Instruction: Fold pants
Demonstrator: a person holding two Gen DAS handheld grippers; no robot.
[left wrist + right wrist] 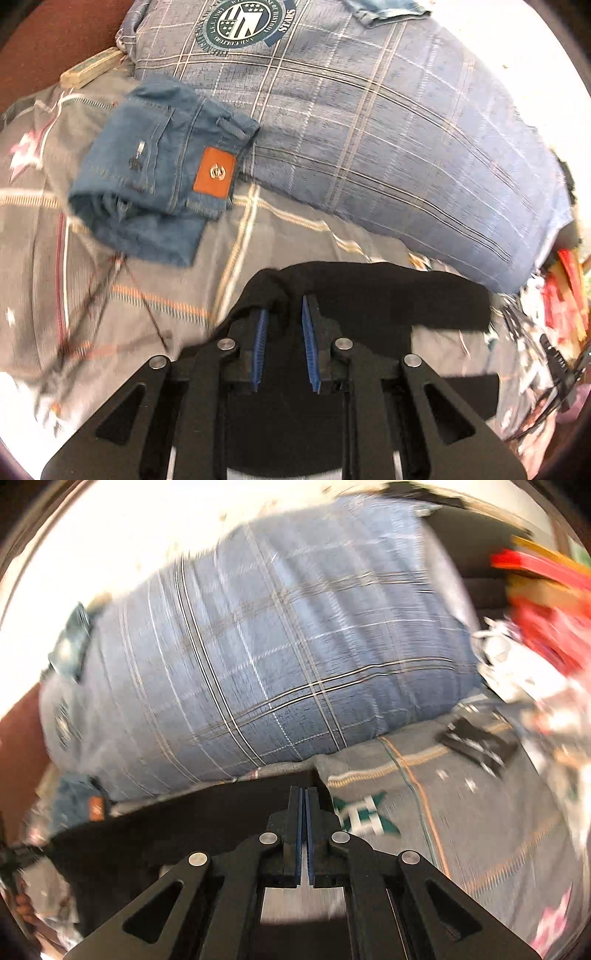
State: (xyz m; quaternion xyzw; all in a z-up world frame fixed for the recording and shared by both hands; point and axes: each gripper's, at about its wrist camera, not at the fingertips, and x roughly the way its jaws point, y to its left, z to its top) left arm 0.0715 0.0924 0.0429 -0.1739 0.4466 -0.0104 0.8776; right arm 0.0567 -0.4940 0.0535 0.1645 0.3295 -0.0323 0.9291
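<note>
The black pants (388, 295) lie across the grey patterned bedsheet (155, 288), stretched between my two grippers. My left gripper (284, 306) has its blue pads apart, with a fold of the black cloth draped over and between the fingertips. In the right wrist view the black pants (177, 823) run off to the left. My right gripper (304, 794) is shut on their edge, blue pads pressed together.
A folded pair of blue jeans (159, 173) with an orange patch lies on the sheet to the left. A big blue plaid pillow (369, 122) fills the back; it also shows in the right wrist view (258, 653). Red and white clutter (535, 627) sits at the right.
</note>
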